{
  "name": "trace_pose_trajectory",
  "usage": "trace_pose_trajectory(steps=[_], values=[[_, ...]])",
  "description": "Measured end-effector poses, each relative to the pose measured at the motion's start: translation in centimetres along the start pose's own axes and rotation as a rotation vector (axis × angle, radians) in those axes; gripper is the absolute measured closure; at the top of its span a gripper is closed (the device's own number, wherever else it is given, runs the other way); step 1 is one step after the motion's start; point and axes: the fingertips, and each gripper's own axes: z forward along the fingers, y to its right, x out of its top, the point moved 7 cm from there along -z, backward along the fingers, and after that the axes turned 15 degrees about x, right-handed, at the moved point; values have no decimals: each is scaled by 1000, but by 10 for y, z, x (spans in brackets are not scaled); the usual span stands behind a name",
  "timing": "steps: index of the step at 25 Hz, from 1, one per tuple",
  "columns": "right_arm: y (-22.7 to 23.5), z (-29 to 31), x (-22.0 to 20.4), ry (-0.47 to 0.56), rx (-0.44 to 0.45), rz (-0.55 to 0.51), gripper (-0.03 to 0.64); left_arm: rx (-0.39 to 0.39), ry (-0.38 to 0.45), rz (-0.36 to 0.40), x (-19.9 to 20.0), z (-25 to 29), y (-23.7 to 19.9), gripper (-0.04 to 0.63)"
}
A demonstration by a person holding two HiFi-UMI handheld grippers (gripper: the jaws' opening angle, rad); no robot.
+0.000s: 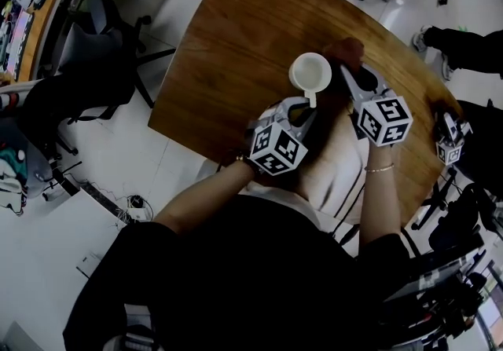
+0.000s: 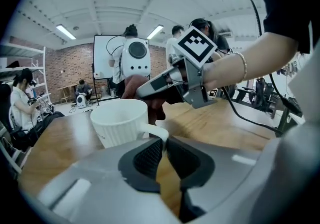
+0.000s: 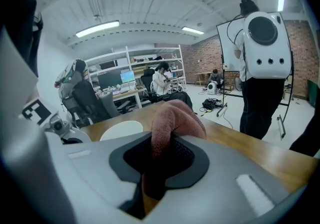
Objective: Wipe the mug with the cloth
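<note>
— What sort of room is it?
— A workshop with a pale floor, a brick wall and one rounded wooden table.
— And the task's things?
— One white ribbed mug, upright at the table's near side. The left gripper is clamped on its handle.
— The cloth?
— One reddish-brown cloth, pinched in the right gripper, just beside the mug.

- Mug: white, ribbed wall, upright on wooden table; handle faces the person, pinched between left gripper jaws.
- Cloth: reddish-pink terry, bunched, clamped in right gripper, humping up over the jaws, just beside the mug.
</note>
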Motion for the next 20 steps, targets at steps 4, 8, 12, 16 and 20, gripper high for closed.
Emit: trace_pose_trajectory(steps=[4, 8, 12, 16, 20], values=[[-10, -7, 7, 39, 118, 23, 557, -74, -10, 65, -19, -23, -25, 558], [-25, -17, 18, 86, 209, 32, 557, -176, -9, 144, -33, -40, -55, 558], [-41, -17, 23, 79, 343, 68, 557, -311, -6, 201, -43, -53, -78, 558], [-57, -4, 18, 30, 433, 80, 557, -411, -9, 258, -50, -59, -100, 555], [-62, 14, 13, -11, 429, 85, 557, -490, -7, 314, -51, -59, -119, 554]])
